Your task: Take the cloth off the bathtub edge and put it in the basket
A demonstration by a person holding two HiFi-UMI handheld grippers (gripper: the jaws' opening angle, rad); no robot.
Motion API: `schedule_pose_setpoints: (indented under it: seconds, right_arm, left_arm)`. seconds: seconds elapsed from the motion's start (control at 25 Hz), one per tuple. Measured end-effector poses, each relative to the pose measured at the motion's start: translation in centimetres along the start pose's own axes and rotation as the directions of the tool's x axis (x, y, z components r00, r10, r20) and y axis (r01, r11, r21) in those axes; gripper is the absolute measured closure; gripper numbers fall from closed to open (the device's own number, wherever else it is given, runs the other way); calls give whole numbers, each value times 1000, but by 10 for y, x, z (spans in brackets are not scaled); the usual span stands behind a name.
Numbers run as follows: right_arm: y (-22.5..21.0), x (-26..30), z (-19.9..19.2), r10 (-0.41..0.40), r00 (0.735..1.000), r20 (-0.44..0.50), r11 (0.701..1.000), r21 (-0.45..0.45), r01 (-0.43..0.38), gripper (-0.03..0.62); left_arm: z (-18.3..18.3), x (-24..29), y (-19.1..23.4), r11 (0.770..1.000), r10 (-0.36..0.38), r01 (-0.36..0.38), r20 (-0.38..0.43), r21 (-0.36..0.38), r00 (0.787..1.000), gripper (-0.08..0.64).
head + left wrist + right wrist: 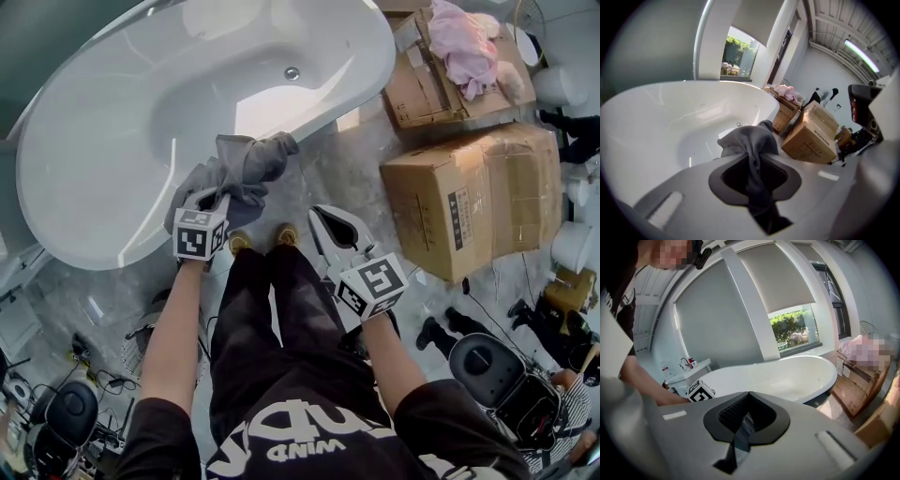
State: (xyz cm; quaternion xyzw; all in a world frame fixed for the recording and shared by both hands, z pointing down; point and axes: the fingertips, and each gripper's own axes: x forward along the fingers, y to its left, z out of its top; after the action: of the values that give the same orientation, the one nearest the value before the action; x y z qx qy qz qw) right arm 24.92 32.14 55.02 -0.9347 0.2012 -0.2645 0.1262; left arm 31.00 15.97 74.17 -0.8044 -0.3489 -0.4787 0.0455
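Note:
A grey cloth (246, 164) lies bunched on the near rim of the white bathtub (112, 122). My left gripper (214, 199) is at that rim, shut on the cloth. In the left gripper view a fold of the cloth (750, 140) runs down between the jaws of the left gripper (757, 161), pinched there, with the rest piled beyond the tips. My right gripper (321, 214) hangs to the right above the floor, off the tub. In the right gripper view its tips (745, 393) meet, shut on nothing. I cannot make out a basket in any view.
Two cardboard boxes (469, 202) stand right of the tub, the far one (422, 84) with a pink cloth (464, 42) on it. The person's feet (261, 239) are at the tub's base. Black gear (487, 361) and cables lie on the floor at the lower right and lower left.

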Motion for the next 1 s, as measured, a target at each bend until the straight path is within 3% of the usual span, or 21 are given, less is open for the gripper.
schedule_pose_setpoints:
  seconds: [0.56, 0.76, 1.0]
  right_arm:
    - [27, -41, 57, 37, 999, 31, 997, -68, -35, 583]
    - [40, -62, 88, 55, 995, 85, 992, -120, -44, 583]
    - [51, -86, 107, 65, 989, 132, 988, -150, -45, 583]
  left_arm:
    - [67, -127, -71, 999, -51, 49, 165, 13, 985, 509]
    - [105, -187, -99, 997, -82, 75, 279, 37, 957, 509]
    - [122, -237, -132, 993, -119, 108, 359, 53, 926, 509]
